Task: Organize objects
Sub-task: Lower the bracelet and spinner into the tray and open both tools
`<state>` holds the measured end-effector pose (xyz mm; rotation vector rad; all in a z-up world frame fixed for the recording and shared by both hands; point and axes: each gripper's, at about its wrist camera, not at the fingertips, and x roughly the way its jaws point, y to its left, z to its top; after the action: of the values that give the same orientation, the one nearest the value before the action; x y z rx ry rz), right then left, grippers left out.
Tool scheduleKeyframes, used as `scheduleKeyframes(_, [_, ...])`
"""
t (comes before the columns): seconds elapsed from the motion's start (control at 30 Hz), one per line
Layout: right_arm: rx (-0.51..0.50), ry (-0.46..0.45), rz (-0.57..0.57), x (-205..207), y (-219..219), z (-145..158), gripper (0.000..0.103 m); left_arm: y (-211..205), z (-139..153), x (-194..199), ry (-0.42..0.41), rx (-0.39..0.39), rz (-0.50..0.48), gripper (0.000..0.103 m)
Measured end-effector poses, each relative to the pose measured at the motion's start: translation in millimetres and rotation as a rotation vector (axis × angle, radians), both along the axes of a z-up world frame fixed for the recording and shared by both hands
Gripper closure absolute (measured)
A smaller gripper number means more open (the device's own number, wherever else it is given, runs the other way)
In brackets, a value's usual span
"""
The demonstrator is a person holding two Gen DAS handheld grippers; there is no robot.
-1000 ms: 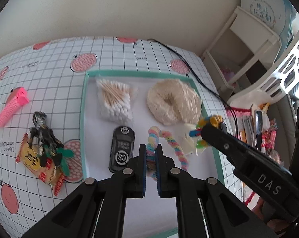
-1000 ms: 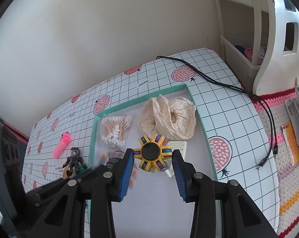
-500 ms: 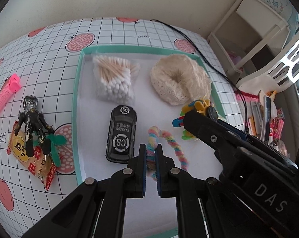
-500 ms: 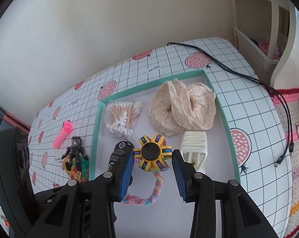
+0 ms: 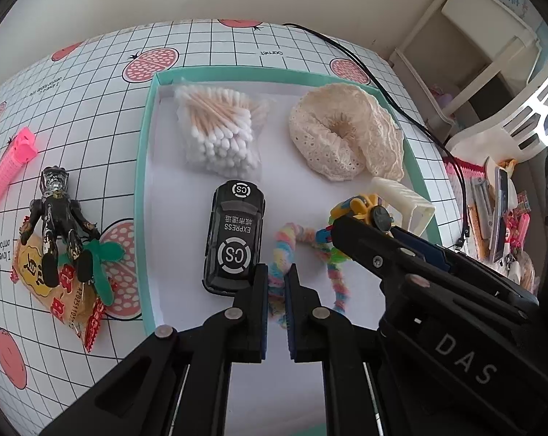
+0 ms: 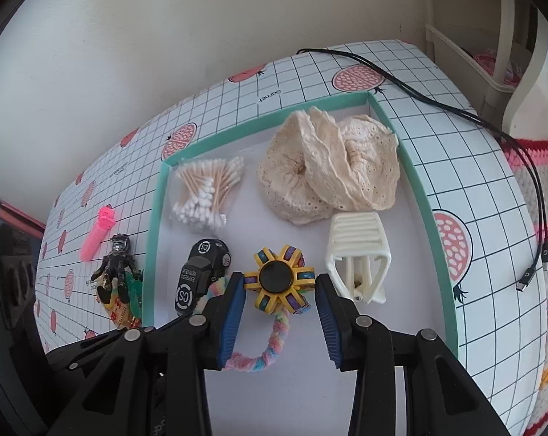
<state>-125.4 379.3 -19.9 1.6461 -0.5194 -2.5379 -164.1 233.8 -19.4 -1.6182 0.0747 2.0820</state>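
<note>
We are placing toys in the teal tray [image 6: 415,178]: our right gripper [image 6: 280,283] clasps the spinner [image 6: 279,279] above its floor; our left gripper [image 5: 276,290], nearly closed, holds nothing. Next, lower and release.

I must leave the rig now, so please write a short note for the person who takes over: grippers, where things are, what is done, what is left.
Right gripper: shut on the yellow spinner, held over the teal tray.
Left gripper: nearly shut above the rainbow hair tie; I cannot tell whether it grips it.
Already in the tray: cotton swabs, lace scrunchie, black toy car, white hair claw, hair tie.
Still out on the table, left of the tray: pink comb, dark figurine, snack packet.
Left to do: set the spinner down in the tray, then probably bring those three in.
</note>
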Motion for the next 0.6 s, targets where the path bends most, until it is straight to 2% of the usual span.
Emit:
scheduleKeyframes(0.43, [0.0,-0.03,-0.008,-2.6,-0.2,-4.2,0.06,6.5,2.1,1.2,-0.002,-0.009,-0.025,0.092])
scheduleKeyframes(0.6, [0.0,-0.023,-0.009,-1.5,0.4,-0.6,0.06,11.3,5.2,3.0,0.004,-0.012,-0.041,0.076])
